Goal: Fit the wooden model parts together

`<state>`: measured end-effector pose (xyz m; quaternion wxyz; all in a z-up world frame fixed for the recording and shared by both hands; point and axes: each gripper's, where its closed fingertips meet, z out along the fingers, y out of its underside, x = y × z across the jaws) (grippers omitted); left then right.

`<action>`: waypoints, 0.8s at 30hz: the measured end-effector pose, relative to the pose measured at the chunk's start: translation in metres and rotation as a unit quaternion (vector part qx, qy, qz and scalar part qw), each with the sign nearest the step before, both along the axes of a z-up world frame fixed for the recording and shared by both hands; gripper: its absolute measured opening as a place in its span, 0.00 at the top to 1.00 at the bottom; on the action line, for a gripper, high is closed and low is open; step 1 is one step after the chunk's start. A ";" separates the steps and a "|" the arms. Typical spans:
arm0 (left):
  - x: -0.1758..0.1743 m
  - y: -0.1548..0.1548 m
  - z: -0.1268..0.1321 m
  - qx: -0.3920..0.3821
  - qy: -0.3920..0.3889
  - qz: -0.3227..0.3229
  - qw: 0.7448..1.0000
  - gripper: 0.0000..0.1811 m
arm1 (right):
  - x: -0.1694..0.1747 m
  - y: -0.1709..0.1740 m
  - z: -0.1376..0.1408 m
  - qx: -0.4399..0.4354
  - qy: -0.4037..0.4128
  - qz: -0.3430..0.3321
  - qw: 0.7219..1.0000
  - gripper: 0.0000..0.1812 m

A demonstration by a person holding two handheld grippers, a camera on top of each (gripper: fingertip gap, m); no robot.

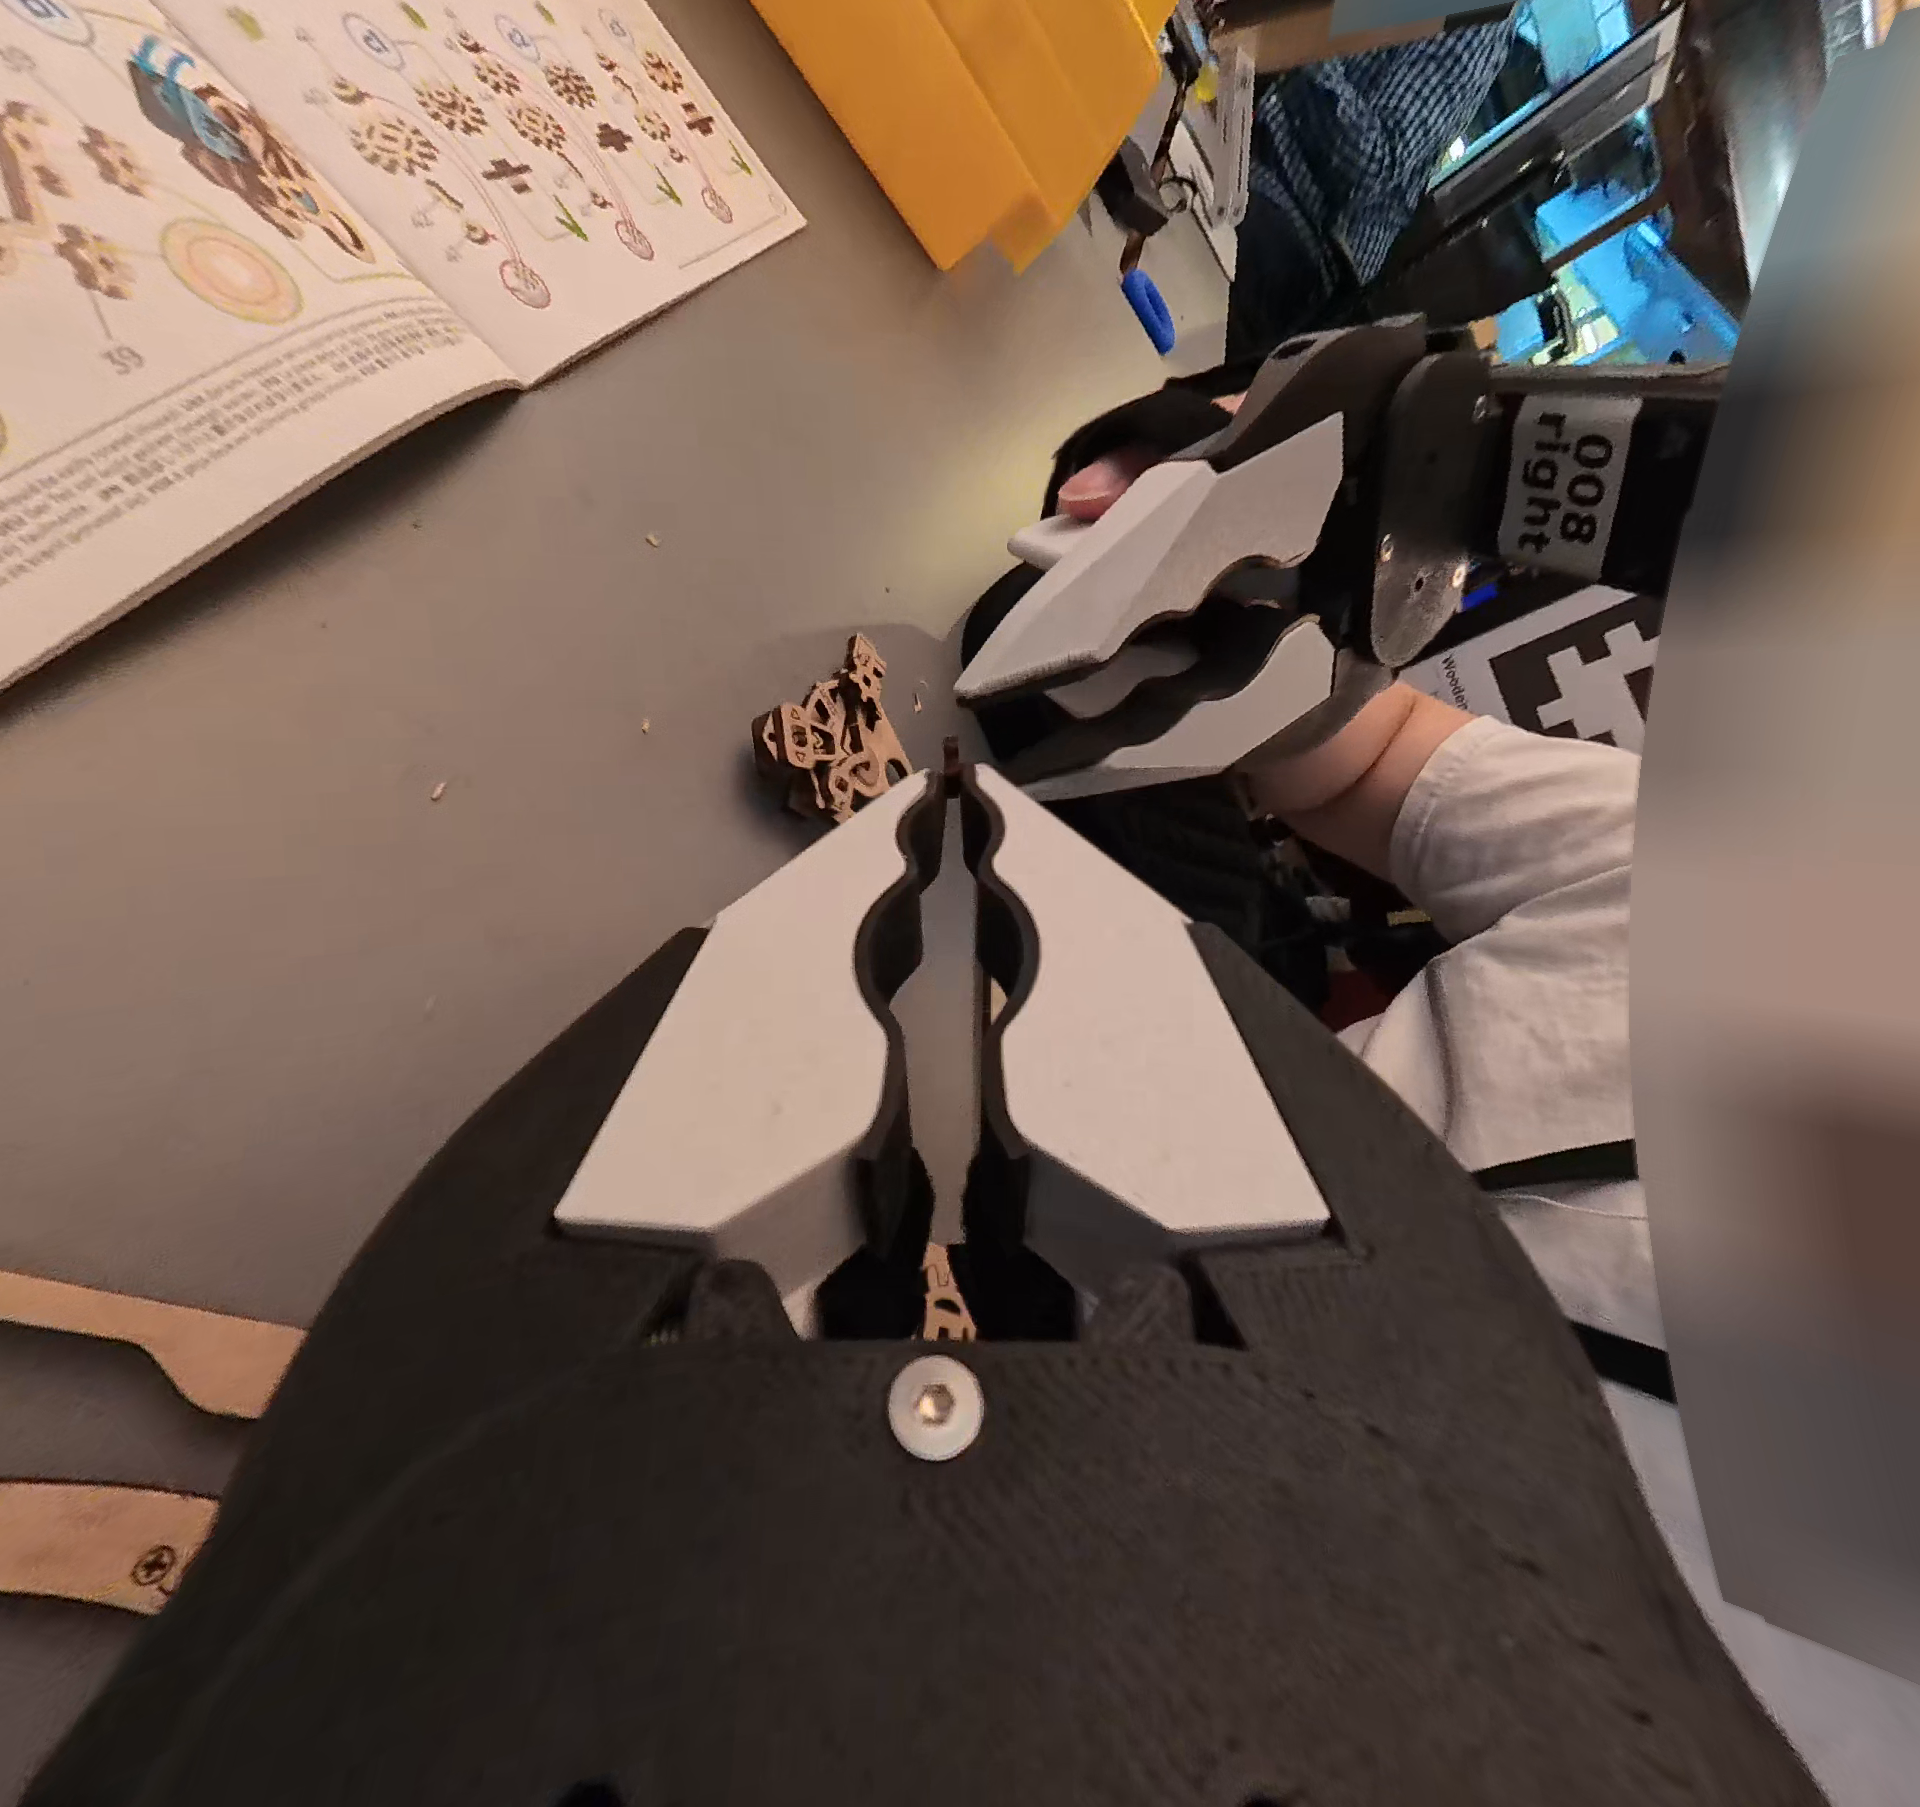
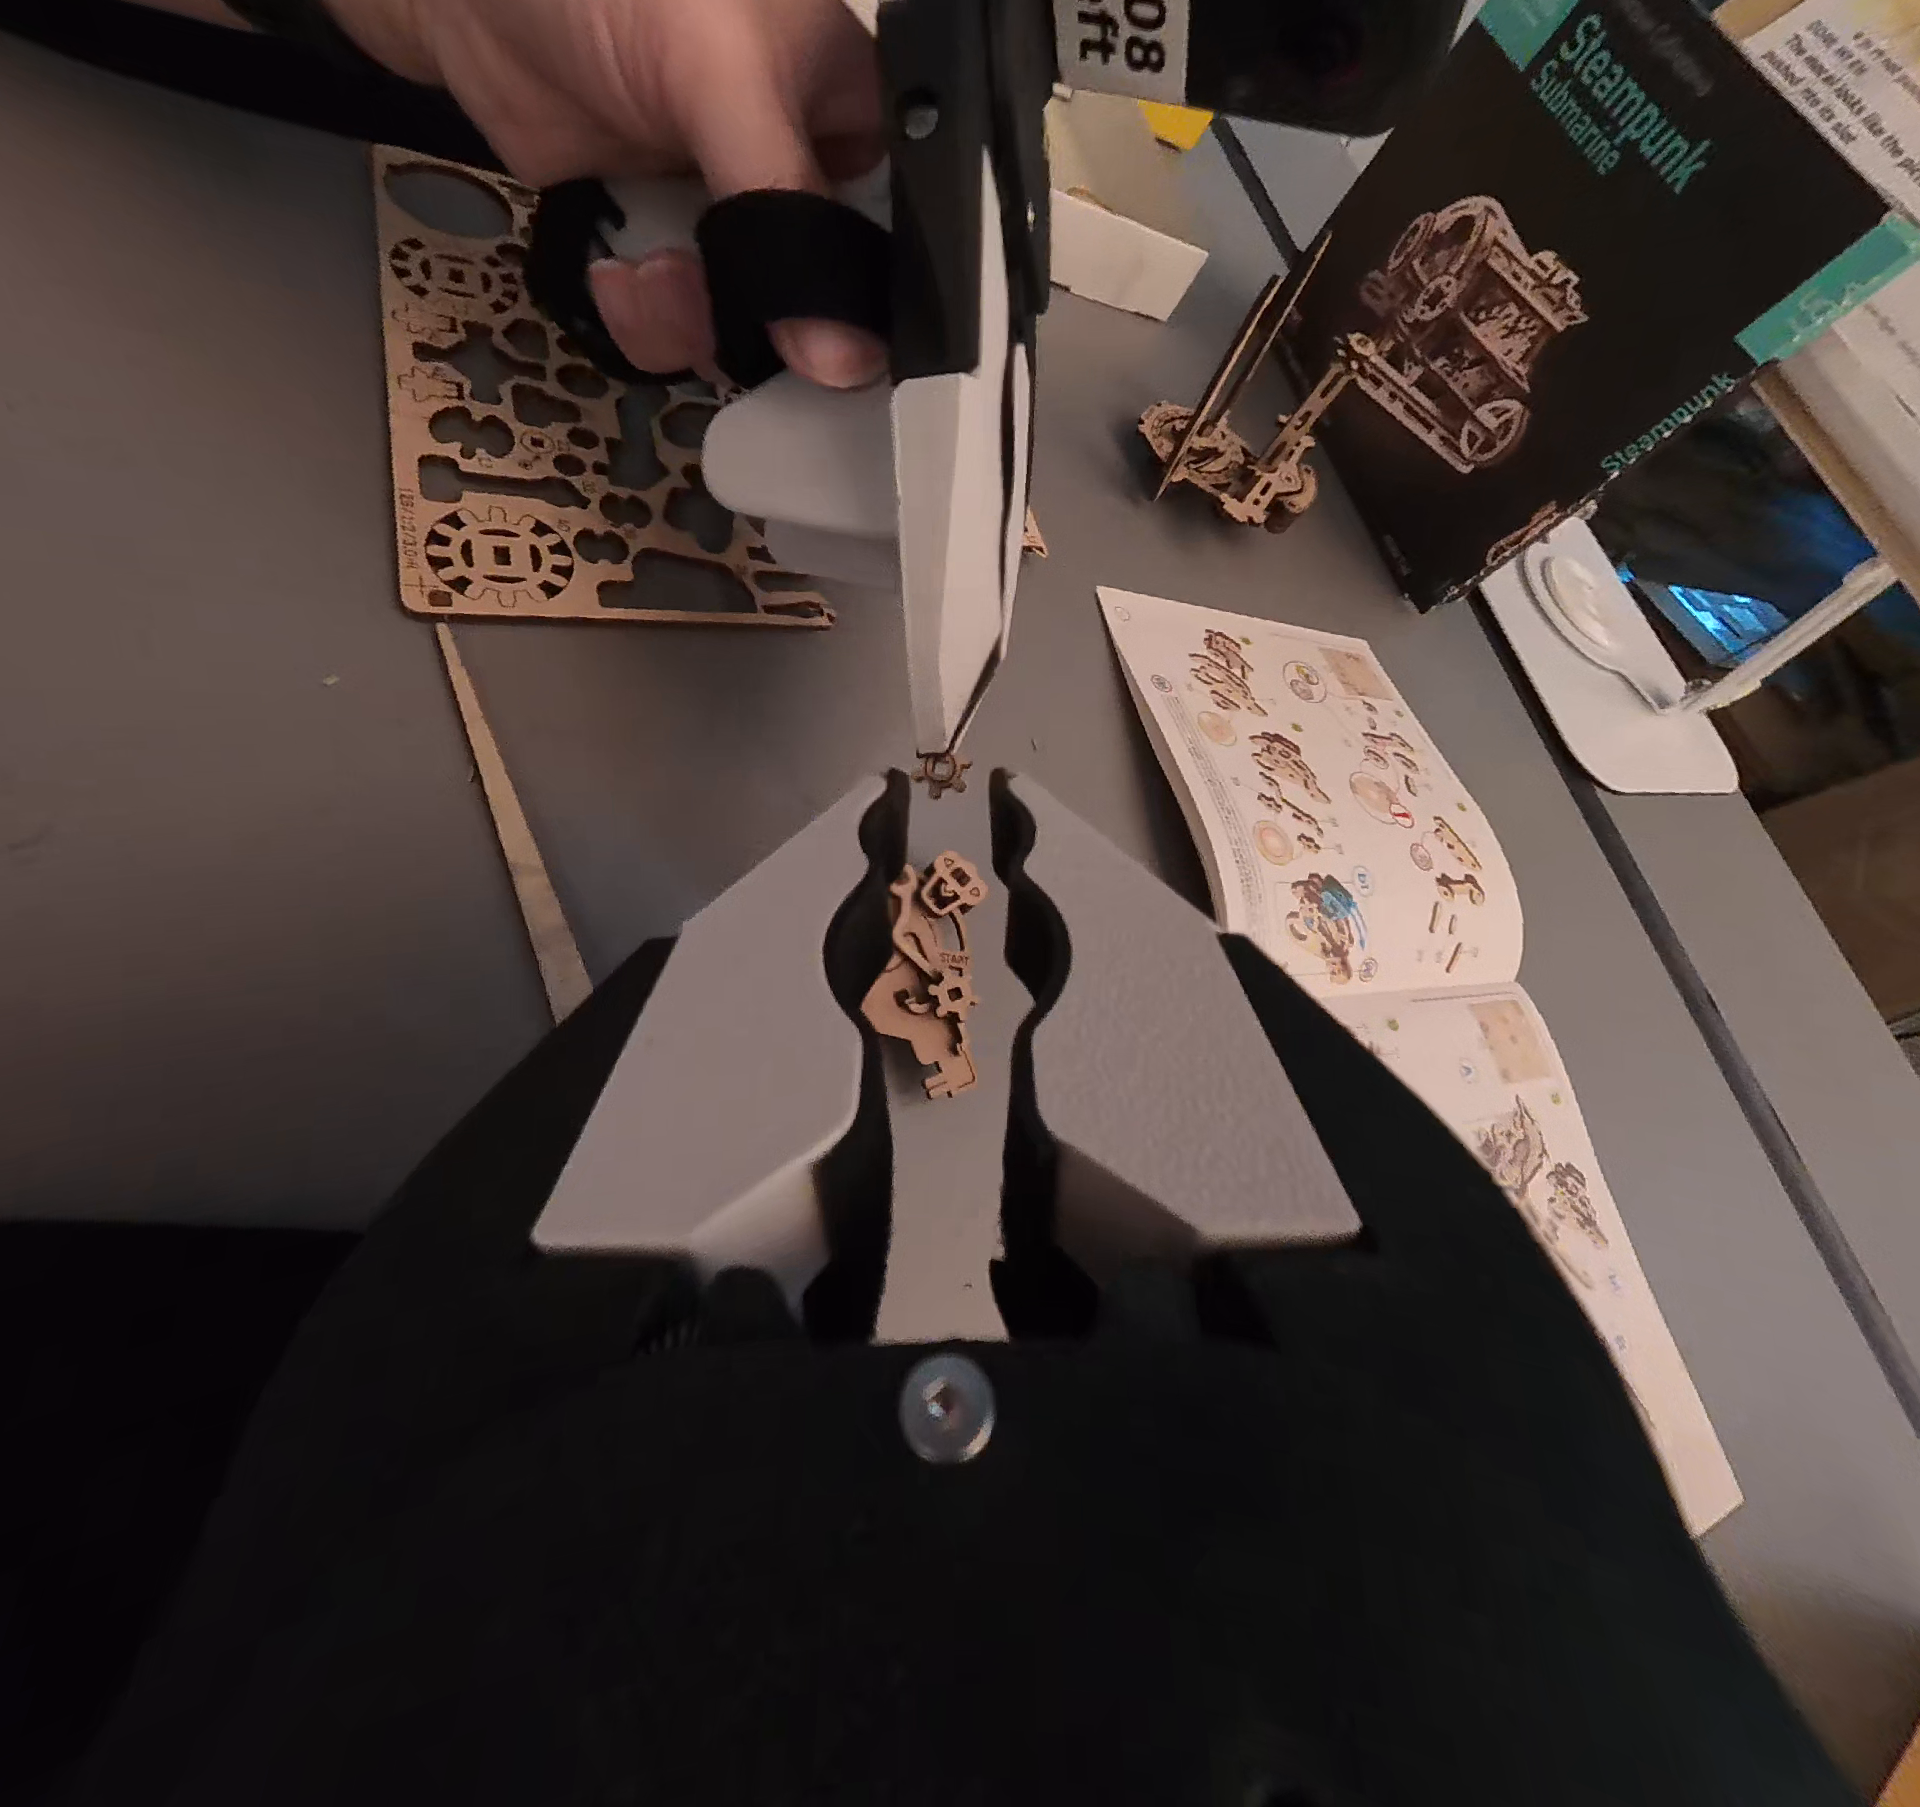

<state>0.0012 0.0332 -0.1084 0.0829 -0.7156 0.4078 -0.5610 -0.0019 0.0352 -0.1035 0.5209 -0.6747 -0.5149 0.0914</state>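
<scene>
Gear (image 2: 943,773): tiny wooden cog, light, brittle teeth, pinched by rim in left gripper (image 2: 948,729) tips above table. Wooden subassembly (image 2: 925,978) flat on table (image 2: 260,926); right gripper (image 2: 948,783) spread, empty, straddling it. Best grasp: subassembly's flat edges.

Tan laser-cut gear (image 2: 943,775) just beyond the grey-and-black right gripper's (image 2: 948,783) jaws, yellow bin (image 1: 935,43) far beyond the left's.

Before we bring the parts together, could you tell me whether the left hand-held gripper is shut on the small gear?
Shut: the left hand-held gripper pinches the gear at its fingertips.
</scene>
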 end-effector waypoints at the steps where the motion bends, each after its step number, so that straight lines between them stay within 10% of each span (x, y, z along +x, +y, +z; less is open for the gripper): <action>1: 0.000 0.001 0.000 -0.003 0.000 0.002 1.000 1.00 | 0.000 0.001 -0.001 -0.001 -0.004 -0.004 1.000 0.94; 24: 0.012 0.017 0.031 -0.022 -0.086 0.055 0.994 1.00 | 0.018 0.020 0.021 -0.008 0.014 -0.075 0.997 0.96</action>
